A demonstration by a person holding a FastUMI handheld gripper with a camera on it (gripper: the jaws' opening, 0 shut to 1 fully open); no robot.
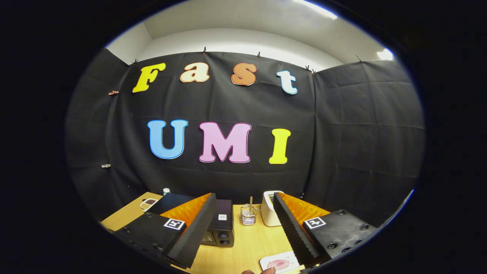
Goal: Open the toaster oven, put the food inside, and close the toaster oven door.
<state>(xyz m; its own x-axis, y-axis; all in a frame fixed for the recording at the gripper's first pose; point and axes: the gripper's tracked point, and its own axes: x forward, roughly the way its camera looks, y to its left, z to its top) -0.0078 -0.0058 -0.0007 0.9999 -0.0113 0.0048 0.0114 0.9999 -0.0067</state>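
1. We've got the gripper [243,232] spread wide, holding nothing, up above the table [243,247].
2. Nearest, a plate [279,262] with pink food [279,264] sits by the right finger; a fingertip [268,270] pokes in beside it.
3. Farther left, the dark oven [220,228], half hidden by the left finger.
4. Beyond: wire basket [248,217], white toaster [269,209].

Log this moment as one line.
hand-held gripper: open, holding nothing | toaster oven: beyond fingers, door appears closed | food card: on table | stage: approach
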